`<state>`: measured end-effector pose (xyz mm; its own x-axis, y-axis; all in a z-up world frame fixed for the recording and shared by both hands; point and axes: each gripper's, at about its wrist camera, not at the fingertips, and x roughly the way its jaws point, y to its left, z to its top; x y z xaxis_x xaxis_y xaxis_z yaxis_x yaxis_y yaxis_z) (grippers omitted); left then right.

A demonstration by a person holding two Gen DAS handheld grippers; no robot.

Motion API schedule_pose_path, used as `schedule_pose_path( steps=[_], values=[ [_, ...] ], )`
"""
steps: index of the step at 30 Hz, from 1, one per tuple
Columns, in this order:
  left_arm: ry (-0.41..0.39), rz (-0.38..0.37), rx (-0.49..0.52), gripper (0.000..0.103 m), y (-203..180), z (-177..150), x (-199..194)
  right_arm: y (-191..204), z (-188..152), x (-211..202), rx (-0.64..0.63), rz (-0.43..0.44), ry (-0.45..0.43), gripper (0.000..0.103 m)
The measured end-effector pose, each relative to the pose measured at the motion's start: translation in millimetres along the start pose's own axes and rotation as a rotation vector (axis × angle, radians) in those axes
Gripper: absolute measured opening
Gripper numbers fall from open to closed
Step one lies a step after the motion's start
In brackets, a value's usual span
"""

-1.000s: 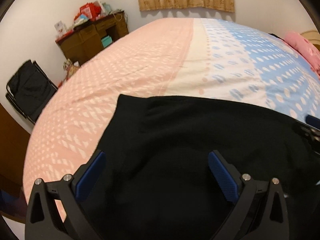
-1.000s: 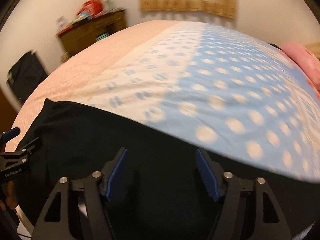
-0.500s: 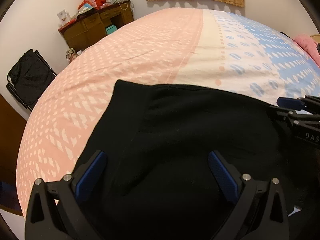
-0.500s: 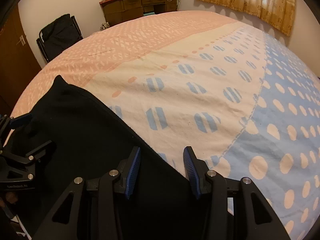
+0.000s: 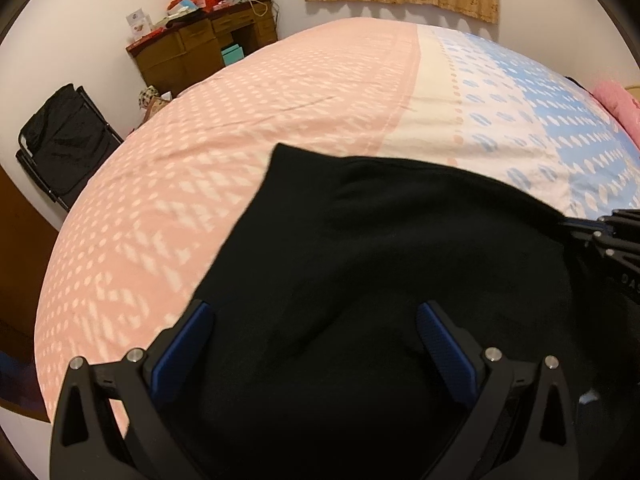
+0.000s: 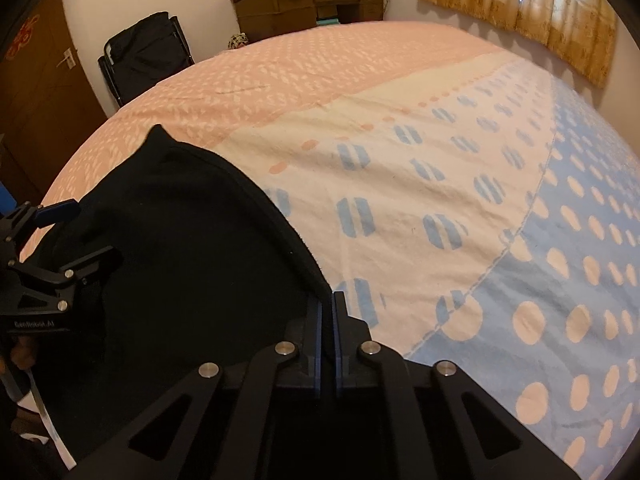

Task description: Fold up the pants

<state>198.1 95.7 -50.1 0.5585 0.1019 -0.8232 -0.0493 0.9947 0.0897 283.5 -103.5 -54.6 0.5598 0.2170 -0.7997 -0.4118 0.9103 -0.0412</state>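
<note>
Left gripper [image 5: 312, 344]: fingers [image 5: 180, 348] spread wide, poised over the left part of the pants with cloth below them but nothing pinched.
Pants [image 5: 380, 280]: black, lying flat on the bed [image 5: 240, 140] at its near edge, one corner pointing toward the far pink side; the near part passes out of view beneath both tools.
Right gripper [image 6: 327, 340]: fingers [image 6: 316, 332] pressed together on the right-hand edge of the pants, a thin fold of black cloth caught between the blue pads.
Bedspread: pink on the left, cream in the middle, blue with pale dots on the right; bare cloth beyond the pants offers room for a fold.
Step in hand: taking hold of the garment, judged half done, since one side is gripped and the other is not.
Next move: the left fingers likely need to sink onto the cloth and close on the matching edge, so that both sides can be lifted evenly.
Risk: a lift by one side alone would probably drag the pants askew.
</note>
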Motion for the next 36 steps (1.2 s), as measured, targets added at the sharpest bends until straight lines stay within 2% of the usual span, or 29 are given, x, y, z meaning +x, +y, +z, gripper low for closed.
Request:
schedule_pose_path(
  steps=[7,12,17,23,26,28,30,33,36],
  values=[
    [-0.006,-0.004,-0.027,0.103,15,-8,-14,42,-13,-61,-0.08,-0.058,-0.106,0.004],
    [-0.028,-0.007,-0.043,0.103,21,-18,-26,81,-48,-89,-0.121,-0.053,-0.151,0.004],
    [-0.058,-0.019,-0.047,0.103,31,-17,-40,118,-89,-90,-0.138,-0.079,-0.19,0.004],
    [-0.089,-0.143,-0.032,0.103,20,16,-54,150,-123,-61,-0.171,-0.177,-0.178,0.003],
    [-0.052,-0.177,-0.041,0.103,13,39,-44,153,-129,-53,-0.172,-0.212,-0.185,0.003],
    [-0.02,-0.209,-0.082,0.103,10,52,-33,151,-130,-52,-0.152,-0.215,-0.194,0.003],
    [0.013,-0.238,-0.124,0.099,7,55,-22,147,-131,-51,-0.127,-0.21,-0.2,0.003],
    [0.088,-0.286,-0.172,0.081,0,60,6,146,-132,-50,-0.12,-0.213,-0.207,0.003],
    [0.161,-0.309,-0.19,0.055,-13,41,22,145,-133,-49,-0.114,-0.23,-0.223,0.003]
  ],
)
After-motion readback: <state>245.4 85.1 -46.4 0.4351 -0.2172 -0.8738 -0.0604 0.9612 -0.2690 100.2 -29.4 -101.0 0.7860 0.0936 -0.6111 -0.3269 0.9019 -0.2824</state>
